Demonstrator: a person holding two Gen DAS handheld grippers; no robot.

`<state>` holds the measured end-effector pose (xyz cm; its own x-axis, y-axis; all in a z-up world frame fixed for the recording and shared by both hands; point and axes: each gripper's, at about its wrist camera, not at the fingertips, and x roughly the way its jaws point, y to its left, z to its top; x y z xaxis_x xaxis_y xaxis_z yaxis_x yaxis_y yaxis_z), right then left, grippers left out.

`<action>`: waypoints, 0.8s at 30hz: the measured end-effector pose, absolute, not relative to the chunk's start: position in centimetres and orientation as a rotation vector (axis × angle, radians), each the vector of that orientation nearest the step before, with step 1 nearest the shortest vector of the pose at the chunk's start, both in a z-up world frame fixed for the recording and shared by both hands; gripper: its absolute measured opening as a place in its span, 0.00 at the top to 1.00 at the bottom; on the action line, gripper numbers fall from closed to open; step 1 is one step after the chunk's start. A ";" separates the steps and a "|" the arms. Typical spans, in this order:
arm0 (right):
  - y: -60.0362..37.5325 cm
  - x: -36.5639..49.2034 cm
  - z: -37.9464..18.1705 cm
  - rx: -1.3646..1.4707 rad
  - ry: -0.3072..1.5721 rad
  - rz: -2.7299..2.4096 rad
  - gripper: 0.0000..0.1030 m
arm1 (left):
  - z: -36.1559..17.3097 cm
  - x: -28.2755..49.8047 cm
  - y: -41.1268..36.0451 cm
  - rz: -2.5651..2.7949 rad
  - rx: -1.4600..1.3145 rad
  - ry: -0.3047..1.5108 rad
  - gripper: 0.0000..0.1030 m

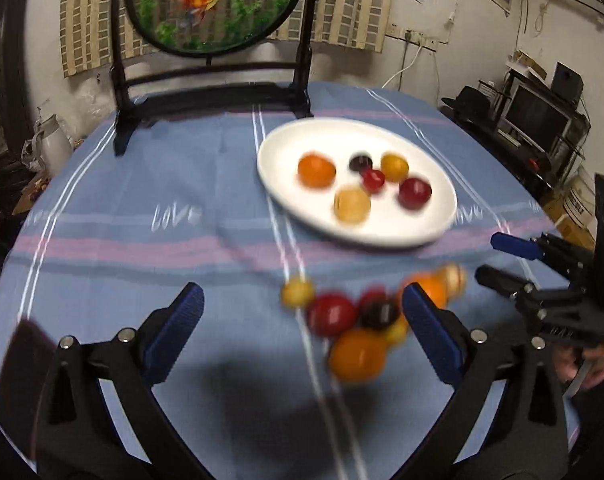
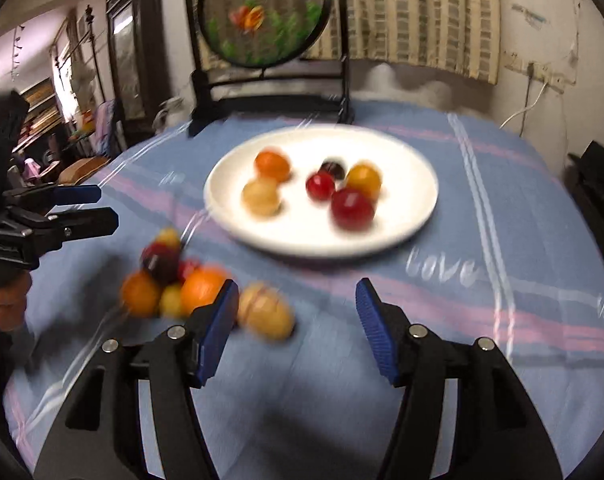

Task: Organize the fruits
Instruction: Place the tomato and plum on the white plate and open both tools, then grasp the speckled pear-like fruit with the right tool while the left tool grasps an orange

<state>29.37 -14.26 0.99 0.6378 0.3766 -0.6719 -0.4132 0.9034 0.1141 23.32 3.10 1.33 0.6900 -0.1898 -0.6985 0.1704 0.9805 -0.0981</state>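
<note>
Left wrist view is showing the left gripper point(image 1: 302, 316) hovering with jaws spread wide and holding nothing, a blurred pile of loose fruit point(image 1: 357, 320) lying on the blue striped tablecloth point(image 1: 142, 240) toward 4 o'clock of it. Beyond, at 12 o'clock, a white plate point(image 1: 294, 148) is carrying six fruits. Right wrist view is showing the right gripper point(image 2: 298, 310) also gaping empty, a pale fruit point(image 2: 266, 316) sitting just beside its left finger.
</note>
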 end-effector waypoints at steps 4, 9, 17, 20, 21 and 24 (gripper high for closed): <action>-13.8 27.4 -0.5 -0.089 0.814 0.460 0.40 | -1.4 21.5 4.8 -0.154 -0.100 0.844 0.02; -12.2 27.1 -1.6 -0.202 0.843 0.435 0.40 | -1.3 20.9 4.8 -0.163 -0.109 0.827 0.02; -12.4 28.1 -2.1 -0.169 0.868 0.440 0.40 | -1.4 20.7 4.3 -0.180 -0.107 0.841 0.02; -12.4 29.4 -2.0 -0.147 0.872 0.424 0.41 | -1.4 20.5 3.9 -0.179 -0.083 0.838 0.02; -12.3 29.8 -2.1 -0.138 0.875 0.422 0.41 | -1.3 20.4 3.8 -0.181 -0.078 0.834 0.02; -12.1 30.8 -2.1 -0.127 0.883 0.428 0.42 | -1.2 20.3 3.7 -0.190 -0.072 0.826 0.02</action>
